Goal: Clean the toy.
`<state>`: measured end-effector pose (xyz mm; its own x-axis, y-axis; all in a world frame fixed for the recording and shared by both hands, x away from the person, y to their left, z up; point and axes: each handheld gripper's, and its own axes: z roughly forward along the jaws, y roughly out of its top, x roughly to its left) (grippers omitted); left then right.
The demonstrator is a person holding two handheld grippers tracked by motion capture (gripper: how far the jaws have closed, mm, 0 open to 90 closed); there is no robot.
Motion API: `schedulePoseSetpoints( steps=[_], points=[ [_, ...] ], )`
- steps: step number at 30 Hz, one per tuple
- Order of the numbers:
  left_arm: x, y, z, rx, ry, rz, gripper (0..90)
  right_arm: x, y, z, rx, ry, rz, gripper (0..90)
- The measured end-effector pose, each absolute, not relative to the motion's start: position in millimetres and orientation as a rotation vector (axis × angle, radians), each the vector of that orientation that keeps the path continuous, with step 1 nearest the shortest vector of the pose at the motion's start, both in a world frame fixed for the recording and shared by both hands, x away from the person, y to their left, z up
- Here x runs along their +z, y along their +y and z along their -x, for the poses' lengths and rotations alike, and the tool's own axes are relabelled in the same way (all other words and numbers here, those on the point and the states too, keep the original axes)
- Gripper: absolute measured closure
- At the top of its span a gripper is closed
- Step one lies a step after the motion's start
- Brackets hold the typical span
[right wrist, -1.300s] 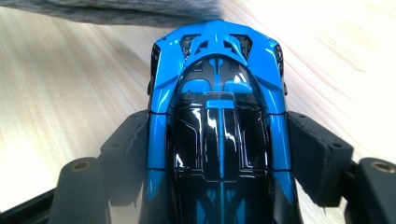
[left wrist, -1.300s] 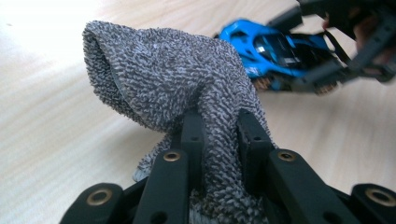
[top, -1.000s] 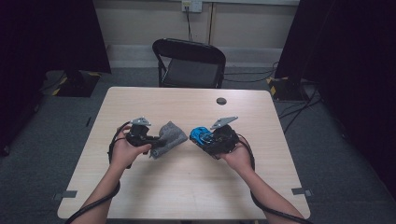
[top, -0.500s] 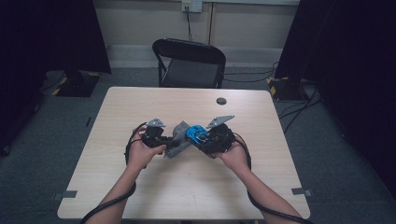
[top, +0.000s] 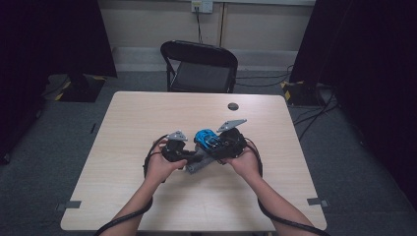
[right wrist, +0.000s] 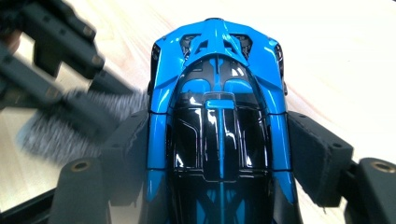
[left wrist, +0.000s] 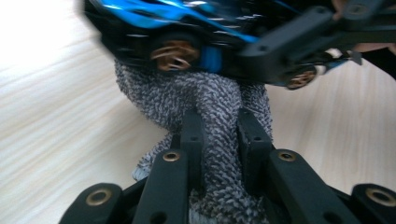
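A blue and black toy car sits between the pads of my right gripper, which is shut on its sides above the table. In the high view the toy car is at the table's middle, held by the right gripper. My left gripper is shut on a bunched grey cloth, and the cloth presses against the underside of the car, by a bronze wheel. From above, the left gripper meets the car from the left, with the cloth hanging just under it.
The pale wooden table has a small dark round object near its far edge. A black folding chair stands behind the table. Dark curtains and cables lie on the floor at both sides.
My left gripper has moved right with the grey cloth, from apart from the car to touching it. The right gripper with the car has stayed in place.
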<state>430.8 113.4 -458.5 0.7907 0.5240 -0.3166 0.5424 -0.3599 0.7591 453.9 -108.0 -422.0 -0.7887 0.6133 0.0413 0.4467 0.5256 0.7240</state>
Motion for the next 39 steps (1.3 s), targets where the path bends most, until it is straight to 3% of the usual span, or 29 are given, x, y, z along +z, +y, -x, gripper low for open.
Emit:
schedulePoseSetpoints(
  steps=[23, 30, 39],
  points=[
    [-467, 73, -404, -0.139, 0.628, -2.112, 75.8, -417, -100, -470, 1.13, 2.526, -0.958, 28.2],
    [-464, 87, -408, -0.111, 0.67, -2.124, 75.8, -415, -105, -471, 1.136, 2.518, -0.971, 28.2],
    [-456, 132, -424, 0.032, 0.817, -2.125, 75.8, -414, -110, -467, 1.148, 2.521, -0.956, 28.2]
  ],
)
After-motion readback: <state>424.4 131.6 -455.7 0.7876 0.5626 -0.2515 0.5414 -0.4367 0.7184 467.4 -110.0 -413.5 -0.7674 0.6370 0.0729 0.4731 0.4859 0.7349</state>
